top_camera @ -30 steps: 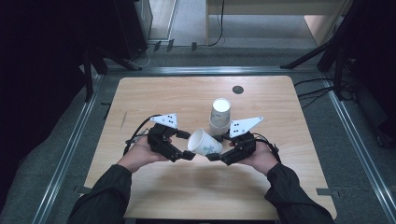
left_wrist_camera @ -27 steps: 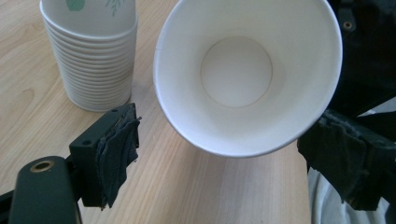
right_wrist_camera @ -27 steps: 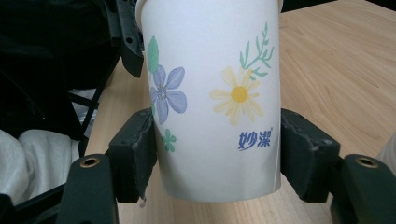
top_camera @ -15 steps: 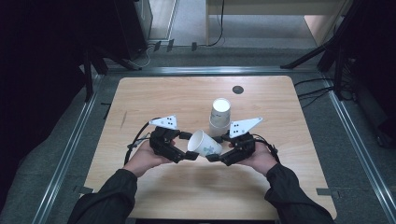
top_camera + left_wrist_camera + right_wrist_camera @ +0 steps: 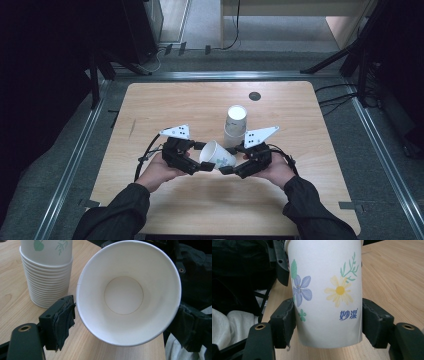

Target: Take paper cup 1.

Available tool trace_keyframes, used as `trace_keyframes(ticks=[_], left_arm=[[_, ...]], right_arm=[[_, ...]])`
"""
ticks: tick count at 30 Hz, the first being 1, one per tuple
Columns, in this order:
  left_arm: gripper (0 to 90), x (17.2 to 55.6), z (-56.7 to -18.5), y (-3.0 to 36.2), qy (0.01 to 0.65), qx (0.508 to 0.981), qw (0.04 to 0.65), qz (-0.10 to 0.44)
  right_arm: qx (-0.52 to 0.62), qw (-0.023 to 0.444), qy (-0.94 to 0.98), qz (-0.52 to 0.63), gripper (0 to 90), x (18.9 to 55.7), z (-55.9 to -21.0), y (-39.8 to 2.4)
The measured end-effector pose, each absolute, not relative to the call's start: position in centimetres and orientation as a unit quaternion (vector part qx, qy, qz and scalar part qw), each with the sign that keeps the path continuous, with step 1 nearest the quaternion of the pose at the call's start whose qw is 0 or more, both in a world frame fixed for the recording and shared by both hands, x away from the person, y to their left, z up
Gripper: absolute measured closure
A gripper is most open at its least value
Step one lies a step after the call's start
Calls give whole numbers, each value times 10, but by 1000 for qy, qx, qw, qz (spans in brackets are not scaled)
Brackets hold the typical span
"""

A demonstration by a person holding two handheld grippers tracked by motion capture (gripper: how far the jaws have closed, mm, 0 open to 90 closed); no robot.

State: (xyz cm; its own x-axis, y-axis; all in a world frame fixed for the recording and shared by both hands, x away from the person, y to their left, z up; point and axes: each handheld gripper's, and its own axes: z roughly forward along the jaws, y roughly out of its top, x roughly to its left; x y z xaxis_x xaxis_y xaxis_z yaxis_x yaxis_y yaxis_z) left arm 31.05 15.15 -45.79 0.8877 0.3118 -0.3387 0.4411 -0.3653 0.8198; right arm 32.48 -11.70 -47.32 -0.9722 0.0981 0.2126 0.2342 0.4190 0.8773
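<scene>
**Paper cup passed mouth-first between two grippers**

While the right gripper (image 5: 328, 322) pinches the base end of the white flower-printed paper cup (image 5: 325, 290) between its black padded jaws, pads pressing on either side of the wall, the cup lies on its side just above the pale wooden table (image 5: 175, 105), its open mouth turned toward the left gripper (image 5: 125, 322). That gripper's jaws have just been closing, with the cup's rim (image 5: 128, 292) between them; in the left gripper view the frayed fabric pad stands just beside the rim on one side, and contact on the other side cannot be told, so I read this grip as not yet made.

Thin, smooth paper makes the cup easy to spoil: a squeeze across the open rim, the least stiff part, would likely fold it oval or crease the rolled lip. If the right jaws let go before the left ones bite, the tapered, slick wall could slip and roll away across the table.

Just behind it stands the tall stack of nested paper cups (image 5: 235, 125), ribbed with rolled rims and printed with green leaves; a careless swing of either hand could topple it.
</scene>
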Motion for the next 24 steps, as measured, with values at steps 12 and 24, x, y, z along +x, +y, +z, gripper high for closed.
trace_keyframes(ticks=[12, 24], left_arm=[[157, 311, -458, 151, 228, 813, 531, -67], [192, 310, -459, 151, 225, 815, 530, -68]], right_arm=[[-98, 71, -840, -529, 339, 325, -475, -115], [-100, 76, -843, -524, 340, 325, -476, -113]])
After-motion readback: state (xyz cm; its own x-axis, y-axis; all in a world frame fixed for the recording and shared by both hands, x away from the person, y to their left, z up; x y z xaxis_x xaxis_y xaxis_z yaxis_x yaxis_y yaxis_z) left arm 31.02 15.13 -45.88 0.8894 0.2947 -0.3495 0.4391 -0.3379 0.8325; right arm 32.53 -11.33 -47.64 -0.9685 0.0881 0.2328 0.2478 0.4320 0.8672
